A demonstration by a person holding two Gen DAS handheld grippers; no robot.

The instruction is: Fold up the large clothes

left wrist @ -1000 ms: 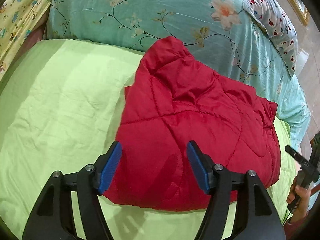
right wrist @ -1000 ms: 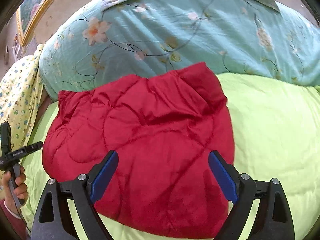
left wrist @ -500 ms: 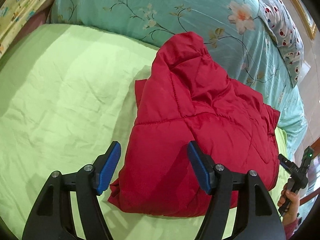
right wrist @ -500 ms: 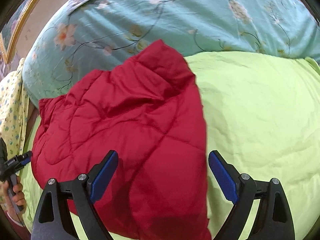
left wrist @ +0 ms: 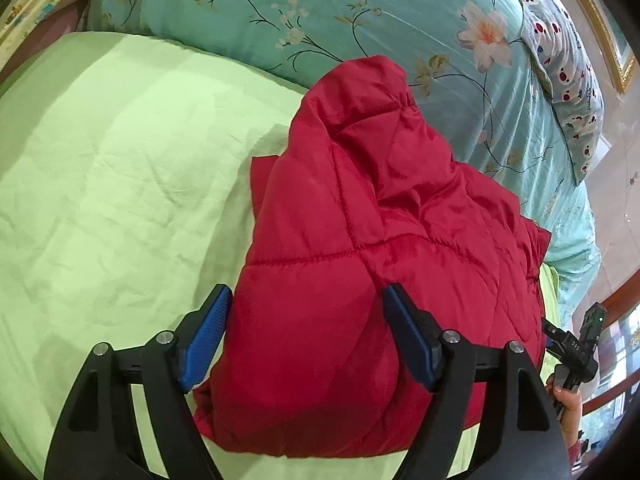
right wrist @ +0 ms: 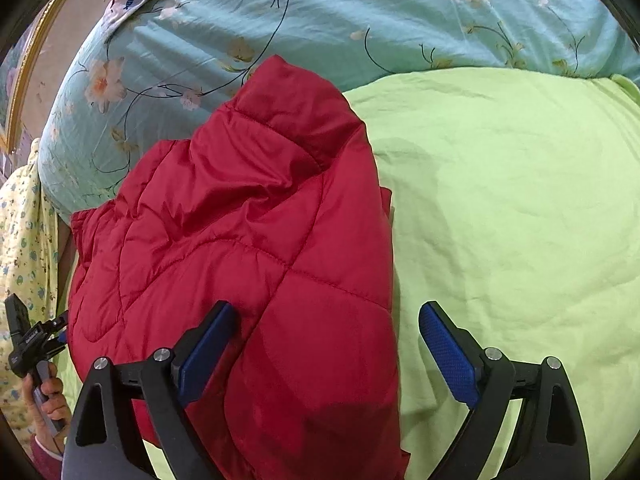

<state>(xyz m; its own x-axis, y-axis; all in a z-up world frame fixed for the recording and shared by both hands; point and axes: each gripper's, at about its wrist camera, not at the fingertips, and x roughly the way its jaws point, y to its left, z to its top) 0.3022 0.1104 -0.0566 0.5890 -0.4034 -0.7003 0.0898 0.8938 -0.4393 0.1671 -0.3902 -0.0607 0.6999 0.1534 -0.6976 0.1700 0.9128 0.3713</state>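
Note:
A red quilted puffer jacket (left wrist: 360,248) lies folded in a thick bundle on the light green bed sheet (left wrist: 112,184); it also shows in the right wrist view (right wrist: 248,248). My left gripper (left wrist: 308,332) is open, its blue pads straddling the jacket's near end just above it. My right gripper (right wrist: 328,352) is open and empty over the jacket's near right edge, one pad over red fabric, the other over the sheet (right wrist: 500,208). Whether the pads touch the fabric is unclear.
A teal floral duvet (left wrist: 360,12) is bunched along the far side behind the jacket. A white patterned pillow (left wrist: 568,80) lies at the far right. A yellow printed cloth (right wrist: 24,240) hangs at the bed's left edge.
Both grippers have shifted over the jacket's near end and come lower. The jacket sits further right in the left view, further left in the right view. Jaws stayed open.

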